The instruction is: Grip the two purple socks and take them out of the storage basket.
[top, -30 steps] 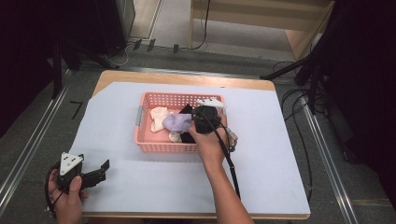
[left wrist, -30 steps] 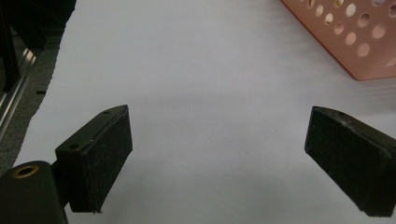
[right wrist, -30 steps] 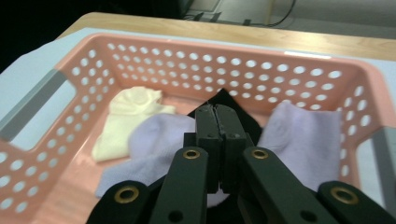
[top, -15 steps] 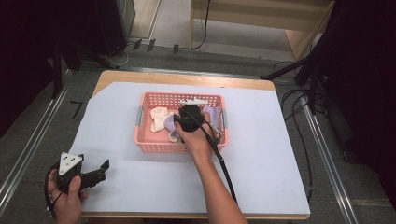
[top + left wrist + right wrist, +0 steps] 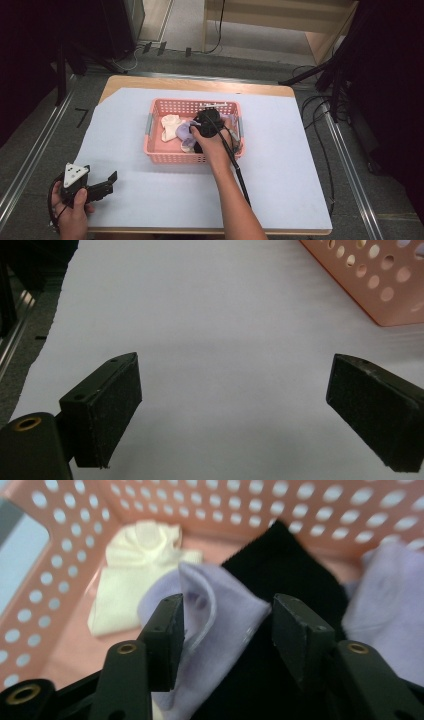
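Note:
A pink perforated basket (image 5: 172, 159) stands mid-table with several socks inside. My right gripper (image 5: 199, 136) reaches down into it. In the right gripper view its jaws (image 5: 227, 625) have just been opening, and a lavender sock (image 5: 220, 645) bulges up between the pads without being squeezed. A black sock (image 5: 290, 570) lies under it, a cream sock (image 5: 135, 575) to its left and more lavender fabric (image 5: 385, 600) to the right. My left gripper (image 5: 109, 182) rests at the table's near left corner, open (image 5: 235, 405) over the bare white sheet, with the basket (image 5: 380, 285) corner ahead.
A white sheet (image 5: 300, 165) covers the wooden table. The right gripper's cable (image 5: 240, 175) trails along the forearm toward the near edge. Metal rails (image 5: 30, 160) run along the floor on both sides, and cables (image 5: 320, 115) lie on the floor at the right.
The right gripper has shifted left and lower inside the basket, over the lavender sock. The left hand and its gripper have stayed put.

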`<action>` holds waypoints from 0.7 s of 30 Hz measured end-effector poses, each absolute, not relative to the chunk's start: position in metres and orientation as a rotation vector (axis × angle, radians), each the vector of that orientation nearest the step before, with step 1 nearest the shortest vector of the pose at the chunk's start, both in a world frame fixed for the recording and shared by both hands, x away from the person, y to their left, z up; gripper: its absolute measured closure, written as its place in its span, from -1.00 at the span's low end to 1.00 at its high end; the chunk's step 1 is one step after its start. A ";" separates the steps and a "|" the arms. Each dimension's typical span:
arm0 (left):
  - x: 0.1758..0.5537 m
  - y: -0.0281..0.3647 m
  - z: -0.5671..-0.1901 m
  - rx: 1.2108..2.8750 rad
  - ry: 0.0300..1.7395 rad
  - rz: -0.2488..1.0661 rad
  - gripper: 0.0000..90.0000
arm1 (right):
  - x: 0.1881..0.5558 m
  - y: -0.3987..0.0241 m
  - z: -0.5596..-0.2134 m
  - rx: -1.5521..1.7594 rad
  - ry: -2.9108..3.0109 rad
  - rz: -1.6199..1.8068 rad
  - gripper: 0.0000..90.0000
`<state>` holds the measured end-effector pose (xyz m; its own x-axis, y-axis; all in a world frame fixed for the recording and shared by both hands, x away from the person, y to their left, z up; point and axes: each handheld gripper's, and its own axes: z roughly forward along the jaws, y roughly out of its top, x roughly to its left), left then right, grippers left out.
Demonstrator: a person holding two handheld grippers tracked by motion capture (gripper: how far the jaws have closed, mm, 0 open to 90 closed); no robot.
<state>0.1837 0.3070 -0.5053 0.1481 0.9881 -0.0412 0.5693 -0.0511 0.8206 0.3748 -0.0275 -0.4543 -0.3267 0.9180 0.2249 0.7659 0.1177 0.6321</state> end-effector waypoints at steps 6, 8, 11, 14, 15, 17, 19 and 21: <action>0.184 0.307 -0.505 1.712 1.507 0.738 -0.81 | 0.382 -0.025 -0.460 1.744 2.254 0.939 0.12; 0.184 0.307 -0.505 1.714 1.505 0.738 -0.81 | 0.383 -0.024 -0.460 1.763 2.280 0.942 0.15; 0.184 0.307 -0.505 1.715 1.505 0.739 -0.81 | 0.384 -0.022 -0.462 1.762 2.333 0.957 0.35; 0.184 0.307 -0.505 1.713 1.507 0.739 -0.81 | 0.384 -0.022 -0.462 1.754 2.340 0.981 0.64; 0.184 0.307 -0.505 1.714 1.506 0.739 -0.81 | 0.383 -0.023 -0.462 1.756 2.335 0.997 0.74; 0.184 0.307 -0.505 1.714 1.506 0.739 -0.81 | 0.381 -0.024 -0.461 1.726 2.328 1.029 0.84; 0.184 0.307 -0.505 1.714 1.506 0.739 -0.81 | 0.378 -0.025 -0.460 1.679 2.319 1.076 0.87; 0.184 0.307 -0.505 1.714 1.506 0.738 -0.81 | 0.375 -0.027 -0.458 1.649 2.299 1.113 0.88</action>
<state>0.1841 0.3071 -0.5054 0.1505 0.9877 -0.0430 0.5710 -0.0513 0.8193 0.3750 -0.0275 -0.4582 -0.4081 0.8551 0.3197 0.7810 0.1456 0.6073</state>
